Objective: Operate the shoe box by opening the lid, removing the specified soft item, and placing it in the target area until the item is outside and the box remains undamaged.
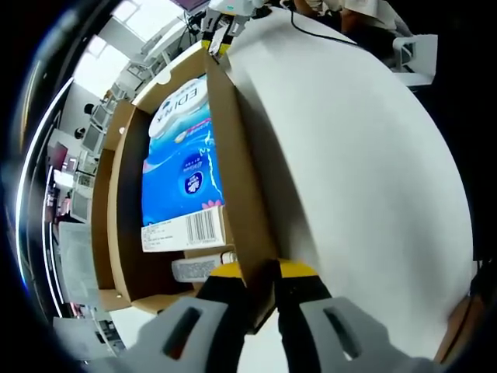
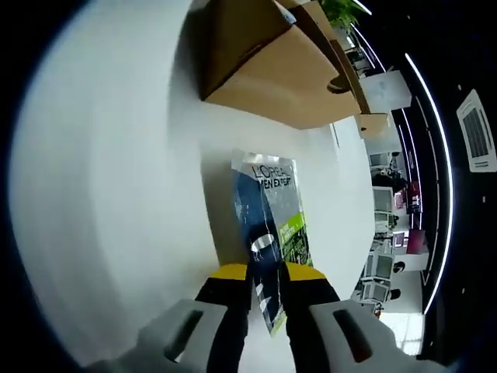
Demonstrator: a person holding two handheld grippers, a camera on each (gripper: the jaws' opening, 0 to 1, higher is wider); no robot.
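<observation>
The brown cardboard shoe box (image 1: 116,186) stands open on the white table (image 1: 365,171). A blue and white soft pack (image 1: 182,167) with a barcode label lies inside it. My left gripper (image 1: 262,272) is shut on the box's side wall (image 1: 237,163), which runs up between its jaws. My right gripper (image 2: 265,276) is shut on the lower end of a dark blue, silver and green sachet (image 2: 272,217), which rests flat on the table (image 2: 116,194). The box (image 2: 272,70) lies beyond the sachet. The right gripper (image 1: 221,23) also shows past the box's far end.
A small white packet (image 1: 198,268) lies in the box below the blue pack. A black cable (image 1: 326,31) crosses the table's far side. Office desks and screens (image 2: 388,233) stand beyond the table edge. Broad bare table surface lies to the right of the box.
</observation>
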